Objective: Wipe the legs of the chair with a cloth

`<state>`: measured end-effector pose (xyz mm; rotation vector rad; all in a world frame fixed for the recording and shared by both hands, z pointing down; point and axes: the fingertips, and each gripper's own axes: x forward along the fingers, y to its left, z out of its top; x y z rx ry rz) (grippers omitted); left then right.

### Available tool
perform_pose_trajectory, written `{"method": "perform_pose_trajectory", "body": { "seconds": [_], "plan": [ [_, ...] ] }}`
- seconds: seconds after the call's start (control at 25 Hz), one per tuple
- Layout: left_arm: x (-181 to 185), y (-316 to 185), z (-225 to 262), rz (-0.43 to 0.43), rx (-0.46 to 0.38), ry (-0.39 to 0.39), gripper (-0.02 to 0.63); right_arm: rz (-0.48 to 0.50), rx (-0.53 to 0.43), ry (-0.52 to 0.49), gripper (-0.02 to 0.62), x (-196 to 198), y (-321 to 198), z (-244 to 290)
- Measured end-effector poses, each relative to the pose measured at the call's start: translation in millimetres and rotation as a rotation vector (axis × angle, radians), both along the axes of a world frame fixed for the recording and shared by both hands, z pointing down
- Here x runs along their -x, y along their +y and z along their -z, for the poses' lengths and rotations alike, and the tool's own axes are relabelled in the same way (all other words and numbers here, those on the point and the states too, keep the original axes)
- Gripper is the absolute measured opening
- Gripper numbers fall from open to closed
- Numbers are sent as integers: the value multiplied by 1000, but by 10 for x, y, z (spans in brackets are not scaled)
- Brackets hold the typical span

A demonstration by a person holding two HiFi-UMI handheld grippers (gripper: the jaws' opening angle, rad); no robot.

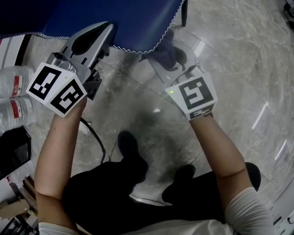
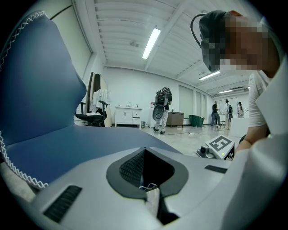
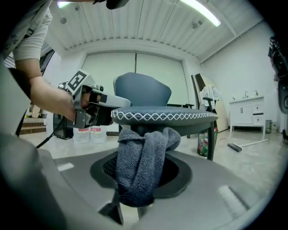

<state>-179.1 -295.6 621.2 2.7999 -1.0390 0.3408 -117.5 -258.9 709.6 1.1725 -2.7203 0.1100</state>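
The blue chair seat (image 1: pixel 128 23) with white stitching fills the top of the head view, and one dark chair leg (image 1: pixel 183 13) shows behind it. My right gripper (image 1: pixel 172 64) is shut on a grey cloth (image 1: pixel 167 55) just under the seat's front edge. In the right gripper view the cloth (image 3: pixel 141 166) hangs bunched from the right gripper (image 3: pixel 135 197), close below the seat (image 3: pixel 164 116), with a leg (image 3: pixel 210 139) at the right. My left gripper (image 1: pixel 103 30) points at the seat's left edge. The left gripper (image 2: pixel 153 195) looks shut and holds nothing.
Two water bottles (image 1: pixel 11 96) lie on the floor at the left, above a black box (image 1: pixel 14 149). A dark cable (image 1: pixel 96 137) runs across the glossy grey floor. The person's shoes (image 1: pixel 131 147) stand below the grippers. A bin (image 3: pixel 203 143) stands behind the chair.
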Motion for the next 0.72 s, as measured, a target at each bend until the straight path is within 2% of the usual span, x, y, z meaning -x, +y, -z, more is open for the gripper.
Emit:
{"method": "perform_pose_trajectory", "body": {
  "seconds": [0.08, 0.24, 0.44, 0.6, 0.72],
  "plan": [
    [-1, -5, 12, 5, 2, 14, 5, 1, -6, 8, 147, -16, 4, -19],
    [36, -15, 187, 54, -17, 93, 5, -8, 18, 40, 139, -79, 71, 9],
    [-90, 49, 783, 49, -68, 147, 5, -26, 35, 105, 120, -471, 270, 402],
    [-214, 46, 1296, 58, -105, 192, 5, -105, 14, 49, 120, -841, 137, 1044],
    [-295, 107, 1622, 96, -95, 220, 5, -134, -8, -26, 120, -912, 26, 1495]
  ]
}}
